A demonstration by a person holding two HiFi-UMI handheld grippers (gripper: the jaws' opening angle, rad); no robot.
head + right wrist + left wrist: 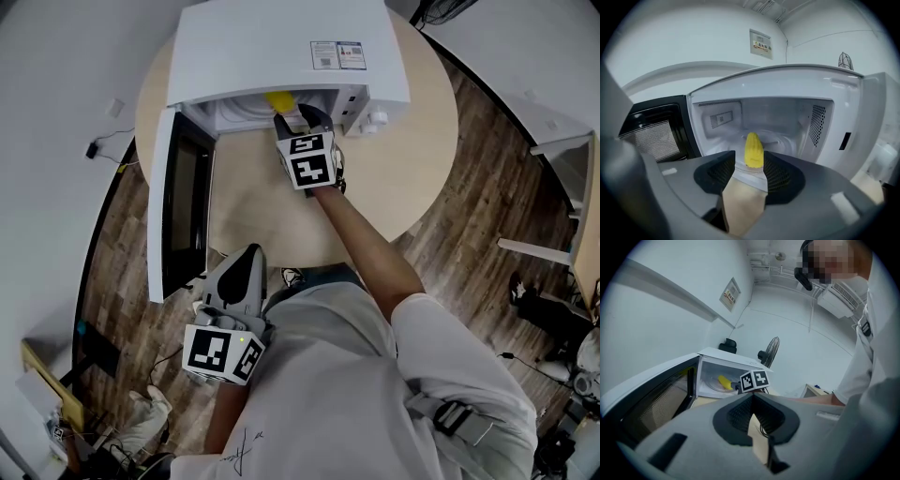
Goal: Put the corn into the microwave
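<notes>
Wood-plank floor (pixel 473 220) surrounds a round pale counter (pixel 403 159) in the head view. On the counter stands a white microwave (pixel 281 47) with its door (pixel 178 202) swung wide to the left. The right claw (pixel 300 117) reaches to the mouth of the oven on an outstretched arm, and a bit of the yellow corn (pixel 278 99) shows just past its tips, under the microwave's top edge. The left claw (pixel 246 258) is held low, close to the person's body and near the outer edge of the open door, well apart from the corn.

From the left gripper view, the left claw (pixel 752 401) seems clenched, tips together with nothing between them, though the dark pads make the tips hard to read. Beyond it the microwave (pixel 726 355) stands open with the corn (pixel 724 382) lying on the plate inside. The right claw's marker cube (pixel 754 380) sits just beside it. A fan (pixel 771 350) stands farther back.

Through the right gripper view, the right claw (pixel 750 161) is released, jaws apart and gripping nothing. The corn (pixel 753 149) lies inside the microwave (pixel 764 84) on the glass turntable (pixel 776 140), just past the jaw tips and in line with the gap. The door (pixel 651 136) is at the left, and a wall sign (pixel 761 44) hangs above.
</notes>
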